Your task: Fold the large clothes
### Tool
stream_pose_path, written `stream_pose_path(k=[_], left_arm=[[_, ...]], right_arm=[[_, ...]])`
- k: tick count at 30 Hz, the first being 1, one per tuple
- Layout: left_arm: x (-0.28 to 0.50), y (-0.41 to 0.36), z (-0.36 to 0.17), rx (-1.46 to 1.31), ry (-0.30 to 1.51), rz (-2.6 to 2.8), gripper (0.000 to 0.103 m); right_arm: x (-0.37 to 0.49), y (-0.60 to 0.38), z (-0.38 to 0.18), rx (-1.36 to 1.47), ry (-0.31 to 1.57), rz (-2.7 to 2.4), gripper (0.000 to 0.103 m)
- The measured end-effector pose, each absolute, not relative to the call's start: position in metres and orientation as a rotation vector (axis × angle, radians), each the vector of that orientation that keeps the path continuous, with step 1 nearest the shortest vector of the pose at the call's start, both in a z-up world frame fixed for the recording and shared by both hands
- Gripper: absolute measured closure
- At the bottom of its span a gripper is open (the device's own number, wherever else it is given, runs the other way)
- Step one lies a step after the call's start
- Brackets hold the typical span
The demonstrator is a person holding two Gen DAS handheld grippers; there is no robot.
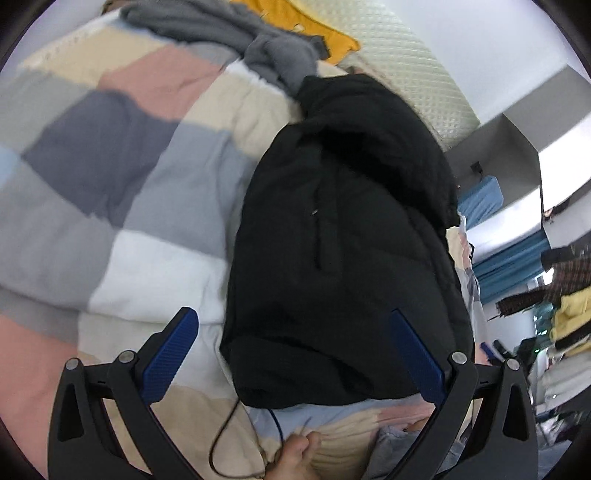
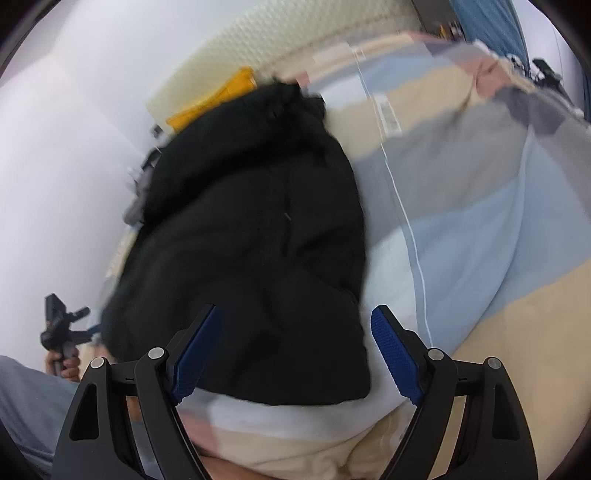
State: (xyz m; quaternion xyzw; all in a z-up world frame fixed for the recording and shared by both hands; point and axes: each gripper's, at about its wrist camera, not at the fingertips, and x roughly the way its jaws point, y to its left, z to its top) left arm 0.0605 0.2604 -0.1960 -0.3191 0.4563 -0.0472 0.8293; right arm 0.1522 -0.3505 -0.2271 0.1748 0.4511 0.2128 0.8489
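Note:
A black padded jacket (image 1: pixel 343 236) lies folded into a long bundle on the checked quilt (image 1: pixel 147 206). My left gripper (image 1: pixel 295 321) is open above its near end, one blue pad over the quilt and the other over the jacket. In the right wrist view the same jacket (image 2: pixel 251 243) fills the middle, and my right gripper (image 2: pixel 297 319) is open above its near edge, empty. The other gripper (image 2: pixel 61 332) shows at the left, in a hand.
A grey garment (image 1: pixel 229 40) and a yellow one (image 1: pixel 325 33) lie at the far end by a cream textured pillow (image 1: pixel 417 66). A bare foot (image 1: pixel 295 458) and a thin cord (image 1: pixel 225 435) are at the near edge. Hanging clothes (image 1: pixel 561 295) are at right.

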Motion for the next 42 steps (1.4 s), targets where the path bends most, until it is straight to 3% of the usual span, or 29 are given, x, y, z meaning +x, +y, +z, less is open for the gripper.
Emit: stream_pose_path(k=[5, 16, 25, 28, 30, 31, 33, 36, 38, 40, 42], left_arm=[[0.067, 0.267, -0.224, -0.720, 0.985, -0.086, 0.001], [0.089, 0.237, -0.244, -0.731, 1.050, -0.213, 0.001], [0.095, 0.236, -0.253, -0.802, 1.097, -0.219, 0.000], [0.092, 0.233, -0.252, -0.838, 1.076, -0.259, 0.001], [0.095, 0.228, -0.249, -0.840, 1.072, -0.277, 0.002], [0.095, 0.225, -0.246, -0.835, 1.067, -0.289, 0.005], [0.095, 0.218, -0.239, -0.827, 1.057, -0.311, 0.014], [0.098, 0.208, -0.228, -0.808, 1.052, -0.334, 0.033], [0.099, 0.202, -0.219, -0.782, 1.052, -0.336, 0.045], [0.105, 0.194, -0.211, -0.747, 1.050, -0.313, 0.069], [0.104, 0.195, -0.198, -0.730, 1.034, -0.297, 0.081]], right_arm=[[0.162, -0.349, -0.261, 0.388, 1.009, 0.412, 0.019], [0.166, -0.324, -0.243, 0.457, 0.957, 0.538, 0.014], [0.182, -0.322, -0.265, 0.506, 1.009, 0.504, 0.014], [0.178, -0.314, -0.259, 0.515, 0.981, 0.557, 0.017], [0.179, -0.307, -0.255, 0.504, 0.976, 0.565, 0.032], [0.179, -0.304, -0.252, 0.495, 0.976, 0.561, 0.036], [0.179, -0.298, -0.247, 0.474, 0.969, 0.555, 0.060], [0.175, -0.292, -0.234, 0.442, 0.942, 0.537, 0.085], [0.170, -0.293, -0.220, 0.446, 0.902, 0.540, 0.090], [0.165, -0.295, -0.206, 0.453, 0.859, 0.534, 0.092], [0.160, -0.294, -0.190, 0.465, 0.813, 0.531, 0.093]])
